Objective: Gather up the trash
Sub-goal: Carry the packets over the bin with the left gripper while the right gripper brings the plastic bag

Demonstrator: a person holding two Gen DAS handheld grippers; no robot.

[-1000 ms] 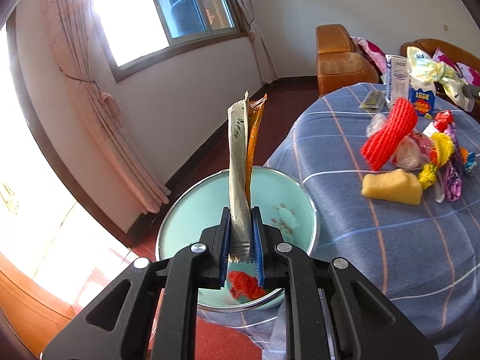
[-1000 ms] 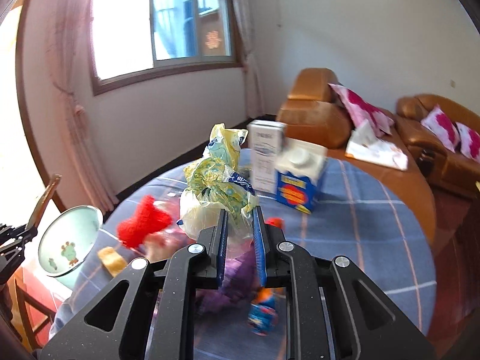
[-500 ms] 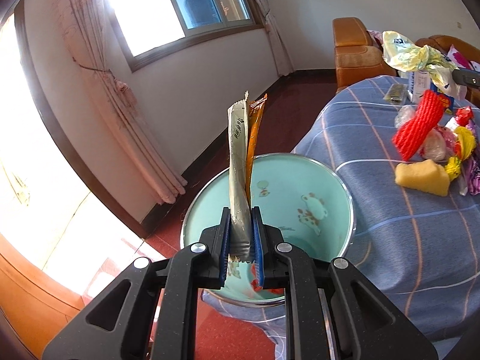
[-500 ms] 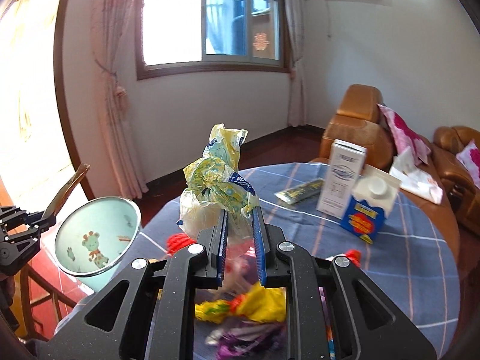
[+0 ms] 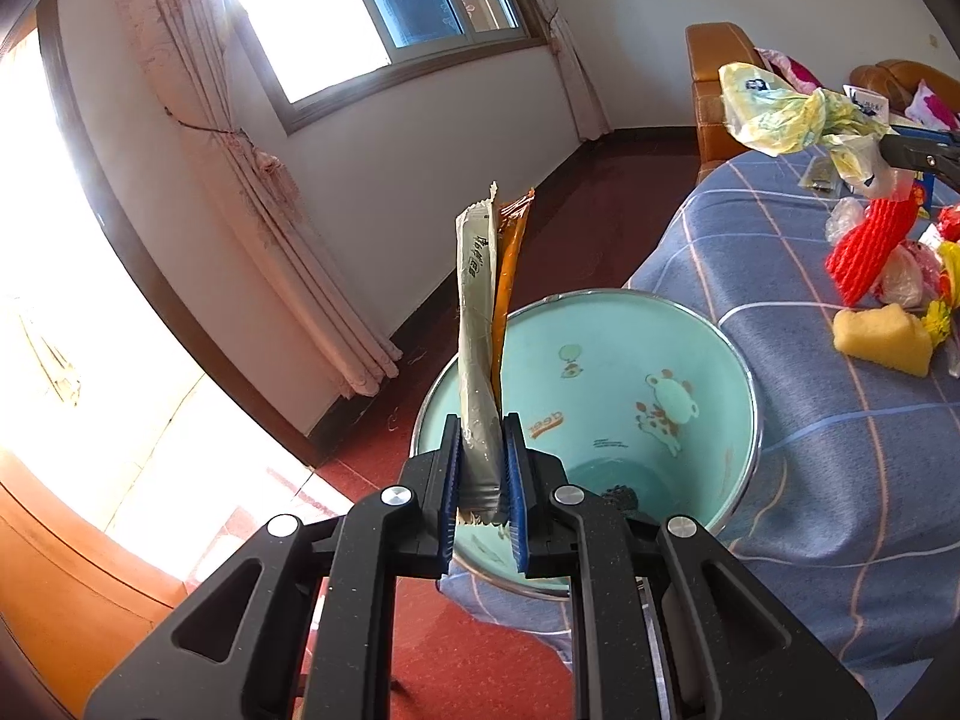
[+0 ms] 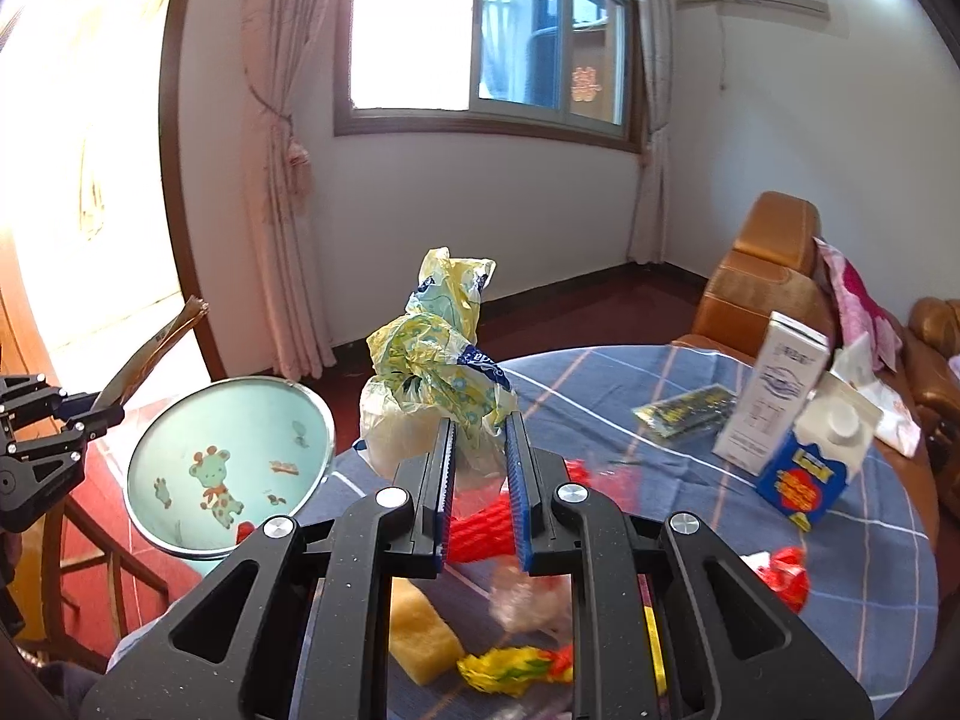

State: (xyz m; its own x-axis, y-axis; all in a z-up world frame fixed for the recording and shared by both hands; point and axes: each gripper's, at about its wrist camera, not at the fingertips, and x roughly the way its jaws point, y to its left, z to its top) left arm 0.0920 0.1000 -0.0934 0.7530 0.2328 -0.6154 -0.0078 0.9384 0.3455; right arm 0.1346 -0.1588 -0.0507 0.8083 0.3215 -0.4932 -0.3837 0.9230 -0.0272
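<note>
My left gripper [image 5: 483,456] is shut on two long snack wrappers [image 5: 480,324], one grey and one orange, and holds them upright over the near rim of the mint trash bin [image 5: 708,330]. The bin [image 6: 180,420] stands at the table's left edge. My right gripper [image 6: 479,456] is shut on a crumpled yellow plastic bag [image 6: 438,360] and holds it above the table, right of the bin. That bag also shows in the left wrist view [image 5: 786,114]. The left gripper shows at the left edge of the right wrist view [image 6: 78,420].
The blue checked tablecloth [image 6: 870,570] carries a red foam net [image 5: 870,246], a yellow sponge [image 5: 882,330], candy wrappers [image 6: 516,666], a dark sachet [image 6: 684,408], a white carton [image 6: 774,390] and a blue carton [image 6: 810,474]. An orange sofa [image 6: 762,276] stands behind.
My left gripper has moved with the wrappers over the bin, which now looks larger. My right gripper has carried the yellow bag left toward the bin.
</note>
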